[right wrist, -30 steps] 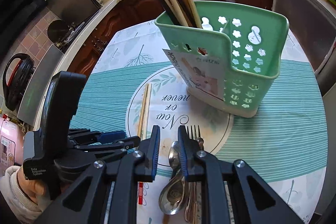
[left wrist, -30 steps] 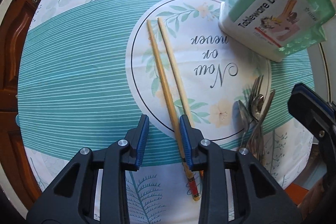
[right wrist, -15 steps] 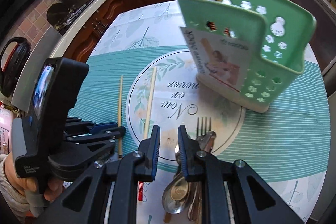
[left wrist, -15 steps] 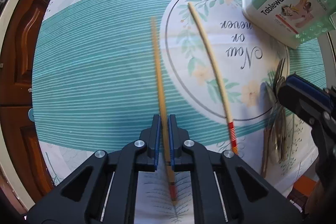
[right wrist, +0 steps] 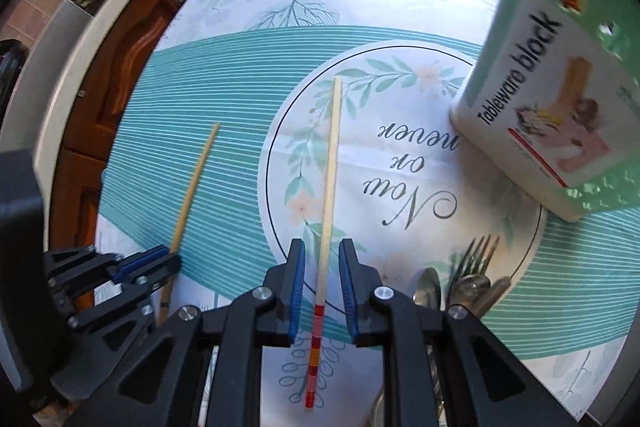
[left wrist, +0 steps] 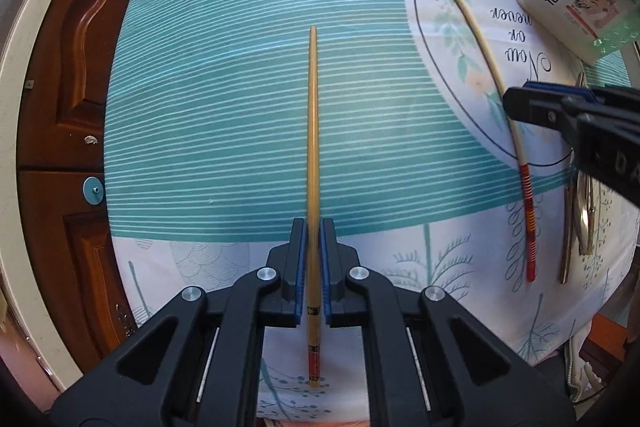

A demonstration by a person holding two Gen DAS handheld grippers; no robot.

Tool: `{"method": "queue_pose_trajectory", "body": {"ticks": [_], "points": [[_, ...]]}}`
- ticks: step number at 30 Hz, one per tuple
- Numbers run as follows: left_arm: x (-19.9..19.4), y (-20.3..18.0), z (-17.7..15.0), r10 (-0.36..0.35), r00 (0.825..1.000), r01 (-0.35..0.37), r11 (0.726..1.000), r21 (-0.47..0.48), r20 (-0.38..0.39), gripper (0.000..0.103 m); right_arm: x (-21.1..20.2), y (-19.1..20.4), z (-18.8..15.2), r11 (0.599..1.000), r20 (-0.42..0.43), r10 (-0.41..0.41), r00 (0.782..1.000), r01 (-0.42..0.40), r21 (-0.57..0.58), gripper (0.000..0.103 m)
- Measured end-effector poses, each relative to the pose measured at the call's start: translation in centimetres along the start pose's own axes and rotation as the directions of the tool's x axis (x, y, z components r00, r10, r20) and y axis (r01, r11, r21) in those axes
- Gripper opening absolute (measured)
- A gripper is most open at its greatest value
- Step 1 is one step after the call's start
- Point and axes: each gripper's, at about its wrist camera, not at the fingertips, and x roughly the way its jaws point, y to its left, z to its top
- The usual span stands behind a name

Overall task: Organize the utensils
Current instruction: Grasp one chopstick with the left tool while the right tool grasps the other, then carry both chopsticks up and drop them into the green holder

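Observation:
My left gripper (left wrist: 313, 227) points straight down and is shut on a darker bamboo chopstick (left wrist: 313, 127) near its red-banded end; the stick juts forward over the teal stripes. In the right wrist view the same gripper (right wrist: 168, 259) and chopstick (right wrist: 192, 187) sit at the lower left. A paler chopstick (right wrist: 330, 179) with a red and orange striped end lies on the tablecloth. My right gripper (right wrist: 322, 247) is open and straddles it, pads apart from the stick. That chopstick (left wrist: 486, 39) and the right gripper (left wrist: 516, 103) also show in the left wrist view.
A green utensil holder (right wrist: 560, 67) labelled "Tableware block" stands at the far right. A pile of forks and spoons (right wrist: 472, 267) lies just right of my right gripper. Wooden cabinets (left wrist: 76, 99) and a pale counter edge (left wrist: 16, 131) lie past the table's left side.
My left gripper shut on one chopstick of the pair and carried it left, away from the other. My right gripper tilted down and came over the chopstick left on the cloth.

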Motion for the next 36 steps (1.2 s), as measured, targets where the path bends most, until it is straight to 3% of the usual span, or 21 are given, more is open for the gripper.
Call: {"method": "queue_pose_trajectory", "body": {"ticks": [10,13,15,19,22,26,29,30,33,35,36], "points": [[-0.2,1.4,-1.8,0.000,1.000,0.000,1.000,0.023,0.003,0.005,2.0,2.4,1.5,0.990,-0.086,-0.138,0.987,0.135,-0.037,0.017],[-0.1,1.5,-1.3,-0.036,0.999,0.036,0.999,0.016,0.010,0.004,2.2,3.1,1.5,0.985,-0.091,-0.167,0.982,0.163,-0.053,0.016],[0.0,2.0,-0.9,-0.057,0.998,0.057,0.998,0.010,0.028,0.004,2.2,3.1,1.5,0.982,-0.091,-0.185,0.978,0.181,-0.054,0.005],[-2.4,1.6,-1.4,-0.095,0.986,0.093,0.996,0.015,0.137,0.004,1.6,1.8,1.3,0.996,-0.110,-0.082,0.990,0.084,0.008,0.005],[-5.0,0.5,-1.9,-0.097,0.966,0.090,0.995,0.040,0.240,0.004,-0.2,0.3,0.3,0.999,-0.060,-0.006,0.998,0.008,0.041,0.005],[-9.6,-1.5,-2.4,-0.124,0.918,0.103,0.992,0.076,0.377,0.004,-4.3,-1.4,-1.9,0.991,0.087,0.117,0.989,-0.121,0.054,0.005],[-14.2,-3.0,-1.2,-0.161,0.857,0.129,0.987,0.098,0.489,0.004,-8.4,-2.5,-3.7,0.983,0.220,0.162,0.962,-0.177,0.049,0.005],[-15.9,-3.6,-0.8,-0.181,0.830,0.149,0.983,0.103,0.528,0.004,-9.6,-2.5,-4.0,0.981,0.261,0.169,0.950,-0.187,0.045,0.005],[-21.1,-5.7,1.2,-0.218,0.740,0.188,0.975,0.115,0.636,0.004,-15.7,-4.2,-4.9,0.982,0.447,0.152,0.881,-0.185,0.031,0.005],[-24.0,-6.6,2.6,-0.235,0.667,0.224,0.968,0.111,0.707,0.004,-19.2,-4.7,-5.1,0.987,0.574,0.114,0.811,-0.160,0.029,0.005],[-25.2,-7.0,3.5,-0.237,0.630,0.241,0.965,0.105,0.740,0.004,-21.1,-5.3,-5.2,0.990,0.640,0.087,0.764,-0.141,0.033,0.005]]}}
